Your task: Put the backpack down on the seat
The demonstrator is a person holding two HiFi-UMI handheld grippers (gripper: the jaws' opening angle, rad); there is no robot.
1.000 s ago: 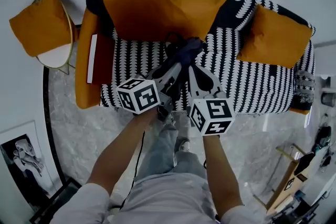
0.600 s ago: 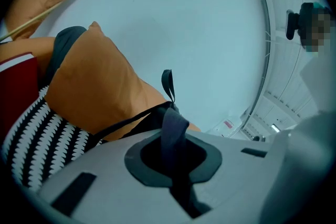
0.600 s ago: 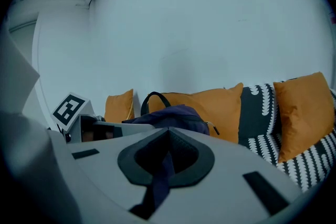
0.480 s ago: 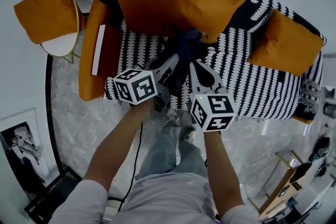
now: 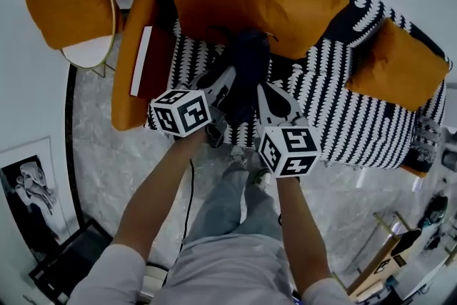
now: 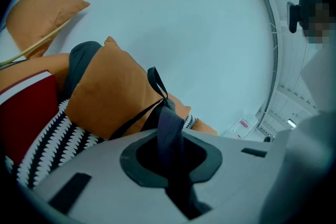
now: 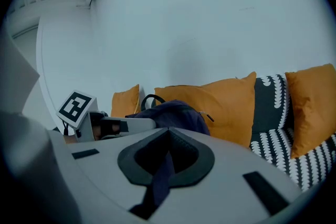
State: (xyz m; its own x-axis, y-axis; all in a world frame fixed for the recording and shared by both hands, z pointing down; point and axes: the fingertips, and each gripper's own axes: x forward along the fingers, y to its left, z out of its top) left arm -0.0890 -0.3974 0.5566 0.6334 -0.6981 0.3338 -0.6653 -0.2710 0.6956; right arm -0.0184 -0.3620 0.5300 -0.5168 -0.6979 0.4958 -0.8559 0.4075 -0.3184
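Note:
The dark navy backpack (image 5: pixel 247 66) hangs over the black-and-white patterned sofa seat (image 5: pixel 335 107), just in front of the big orange back cushion (image 5: pixel 243 0). Whether it touches the seat I cannot tell. My left gripper (image 5: pixel 226 84) is shut on a navy backpack strap (image 6: pixel 170 128), which runs between its jaws in the left gripper view. My right gripper (image 5: pixel 268 92) is shut on another strap (image 7: pixel 164 169). The backpack's rounded top (image 7: pixel 176 111) shows beyond it, with the left gripper's marker cube (image 7: pixel 76 106) beside it.
A second orange cushion (image 5: pixel 397 63) leans at the sofa's right end. A red pad with a white edge (image 5: pixel 145 62) lies on the orange left armrest. A round side table (image 5: pixel 86 52) holds another orange cushion (image 5: pixel 70 2). A framed picture (image 5: pixel 27 191) stands on the marble floor.
Both grippers and the backpack have moved forward, farther over the seat and closer to the big orange cushion. The sofa now sits nearer in the head view.

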